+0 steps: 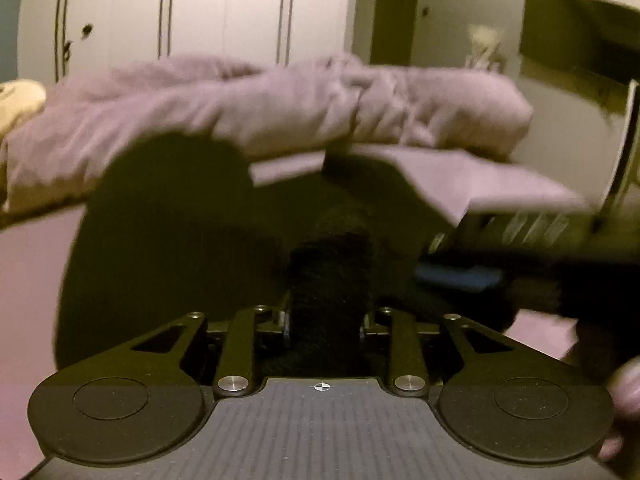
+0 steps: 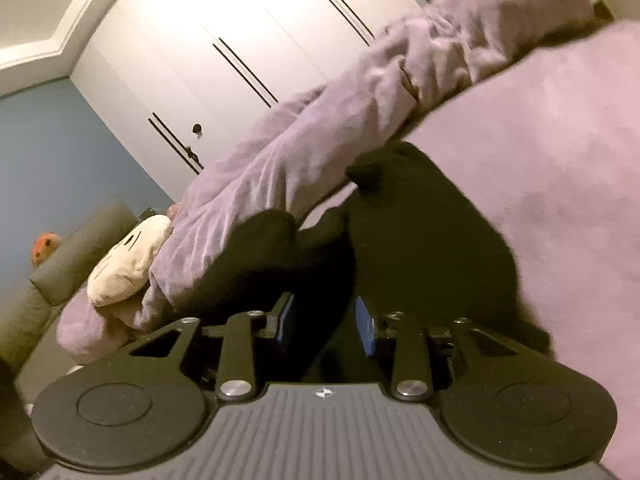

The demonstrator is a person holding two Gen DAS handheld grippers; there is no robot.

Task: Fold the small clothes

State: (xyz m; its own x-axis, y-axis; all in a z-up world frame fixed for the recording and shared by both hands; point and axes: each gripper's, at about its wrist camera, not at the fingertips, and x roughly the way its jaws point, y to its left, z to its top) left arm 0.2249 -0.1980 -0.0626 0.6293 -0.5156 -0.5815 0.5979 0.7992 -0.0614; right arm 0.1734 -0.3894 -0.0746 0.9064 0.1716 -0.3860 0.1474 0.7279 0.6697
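Count: one black garment (image 1: 168,240), two grippers, one rumpled lilac duvet (image 1: 280,108), one cream plush toy (image 2: 128,256), one white wardrobe (image 2: 248,40). The garment lies on the lilac bed sheet (image 2: 560,200), in front of the duvet. Left gripper (image 1: 326,320): jaws narrow, a band of the black cloth running between them; whether the pads press cannot be told. Right gripper (image 2: 326,320): blue pads (image 2: 366,330) a little apart, black fabric between, grip likewise uncertain. Both views motion-blurred. Garment type unreadable. The right gripper crosses the left view's right edge, smeared.
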